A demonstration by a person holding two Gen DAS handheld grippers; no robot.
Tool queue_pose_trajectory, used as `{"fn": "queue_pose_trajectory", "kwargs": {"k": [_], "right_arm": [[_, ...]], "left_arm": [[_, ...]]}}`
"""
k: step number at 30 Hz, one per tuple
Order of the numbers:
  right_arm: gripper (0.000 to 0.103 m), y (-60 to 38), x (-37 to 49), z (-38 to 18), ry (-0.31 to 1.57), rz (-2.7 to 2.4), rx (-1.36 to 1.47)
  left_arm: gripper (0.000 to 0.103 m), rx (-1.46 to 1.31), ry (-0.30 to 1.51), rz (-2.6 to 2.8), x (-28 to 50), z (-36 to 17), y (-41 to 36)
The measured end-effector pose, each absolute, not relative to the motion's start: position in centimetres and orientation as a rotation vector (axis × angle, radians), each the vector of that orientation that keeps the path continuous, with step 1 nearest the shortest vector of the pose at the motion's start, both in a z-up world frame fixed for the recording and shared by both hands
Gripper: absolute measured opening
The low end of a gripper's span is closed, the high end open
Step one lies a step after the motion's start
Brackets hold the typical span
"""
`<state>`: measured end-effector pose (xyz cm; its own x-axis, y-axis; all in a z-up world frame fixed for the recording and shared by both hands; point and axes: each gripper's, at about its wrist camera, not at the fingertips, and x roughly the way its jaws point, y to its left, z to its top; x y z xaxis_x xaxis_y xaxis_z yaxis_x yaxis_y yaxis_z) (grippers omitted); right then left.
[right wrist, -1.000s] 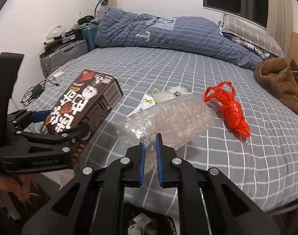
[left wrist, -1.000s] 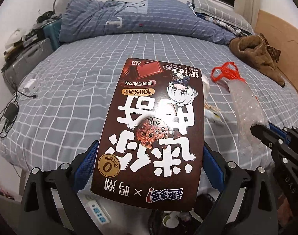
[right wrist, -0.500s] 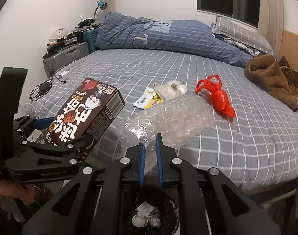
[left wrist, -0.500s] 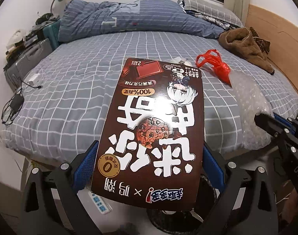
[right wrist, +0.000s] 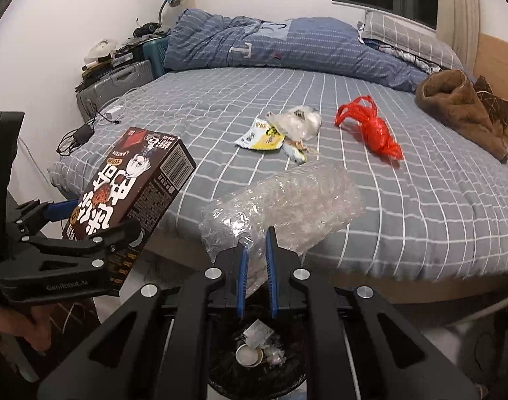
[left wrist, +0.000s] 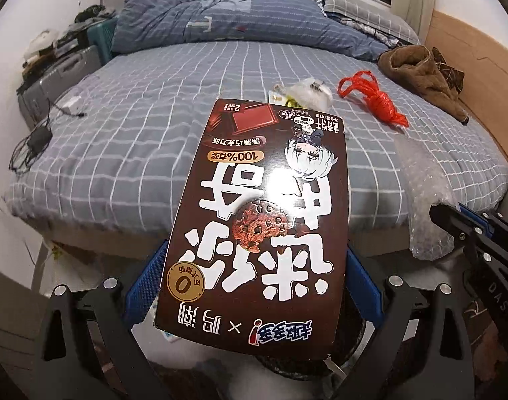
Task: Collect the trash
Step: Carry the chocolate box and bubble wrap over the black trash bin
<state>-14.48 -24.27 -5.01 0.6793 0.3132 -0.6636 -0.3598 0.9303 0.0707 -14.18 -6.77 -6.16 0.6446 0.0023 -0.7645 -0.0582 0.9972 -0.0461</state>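
Note:
My left gripper (left wrist: 254, 266) is shut on a brown cookie box (left wrist: 260, 206), its blue pads pressing both long sides; the box tilts up over the bed's edge. In the right wrist view that box (right wrist: 137, 186) and the left gripper (right wrist: 87, 230) are at the lower left. My right gripper (right wrist: 255, 246) is shut on a crumpled sheet of clear bubble wrap (right wrist: 287, 200), which also shows in the left wrist view as bubble wrap (left wrist: 424, 186). A black trash bin (right wrist: 220, 350) with scraps inside stands right below the right gripper.
On the checked bed (right wrist: 420, 200) lie a red plastic bag (right wrist: 370, 130), a yellow-white wrapper (right wrist: 264, 136) and a clear plastic bag (right wrist: 300, 120). A brown garment (right wrist: 460, 106) lies at the far right. A grey suitcase (right wrist: 113, 83) and cables (right wrist: 80, 133) are on the left.
Both grippers have drawn back from the bed with their loads. The bed's near edge and the floor have come into view, and the bin now shows fully beneath the right gripper.

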Motion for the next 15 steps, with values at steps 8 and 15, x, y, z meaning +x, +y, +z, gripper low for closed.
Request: {"fn": "queue_pose_trajectory", "kwargs": {"k": [8,15], "right_arm": [[0.010,-24.7,-16.4,-7.8,0.817,0.385,-0.025],[0.010,-25.1,-17.6,-9.1,0.876,0.384,0.010]], "left_arm": [[0.093,-0.077,0.943,0.043,-16.2,-9.0,-7.5],[0.093,-0.082,0.988,0.048,-17.7,-10.3,-7.8]]}}
